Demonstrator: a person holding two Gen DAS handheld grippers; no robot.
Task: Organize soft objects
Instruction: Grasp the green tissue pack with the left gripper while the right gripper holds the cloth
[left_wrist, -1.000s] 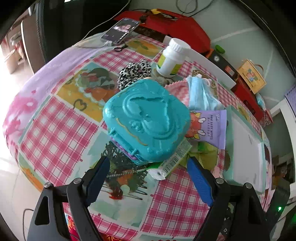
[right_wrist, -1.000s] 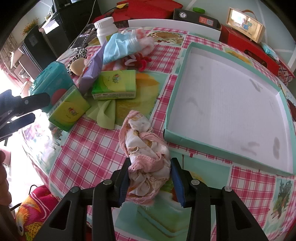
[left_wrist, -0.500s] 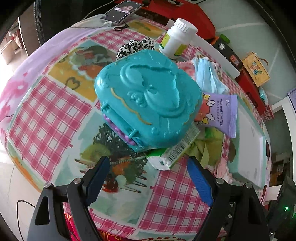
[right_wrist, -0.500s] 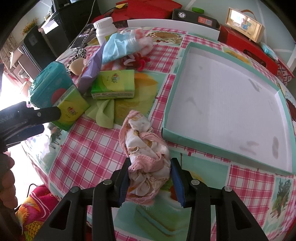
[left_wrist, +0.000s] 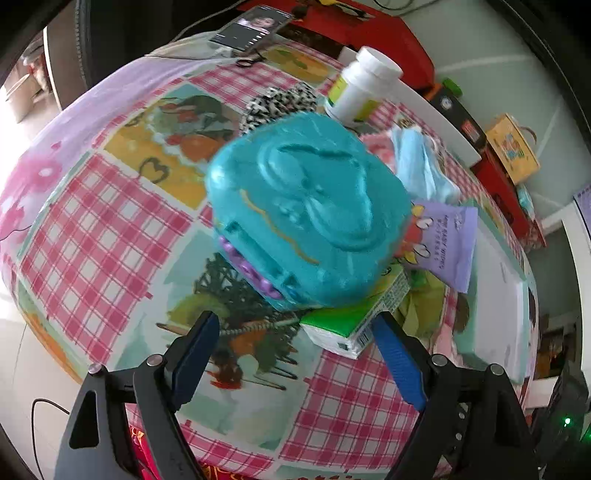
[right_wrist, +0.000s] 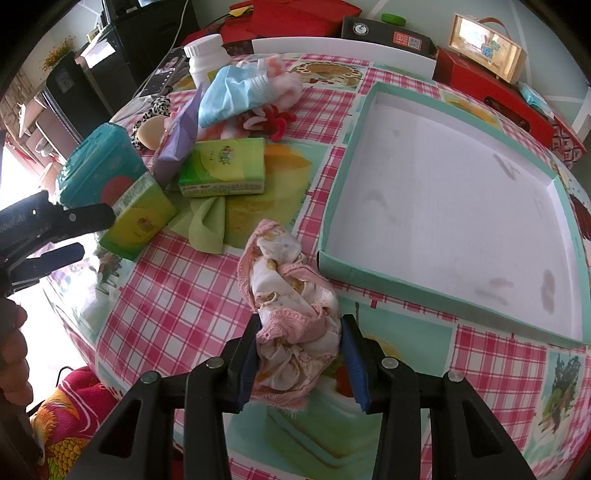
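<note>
Clamping crumpled pink cloth (right_wrist: 295, 332): right tool (right_wrist: 301, 363) | left tool (left_wrist: 295, 354) apart, empty

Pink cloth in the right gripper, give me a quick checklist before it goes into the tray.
1. Right gripper clamped on pink cloth: ok.
2. Teal tray has nothing inside: ok.
3. Cloth lifted off the tablecloth: cannot tell.
4. Path over the tray's near wall free of clutter: ok.
5. Left gripper open, holding nothing: ok.
6. Left gripper away from the tray, near the green tissue pack: ok.
</note>
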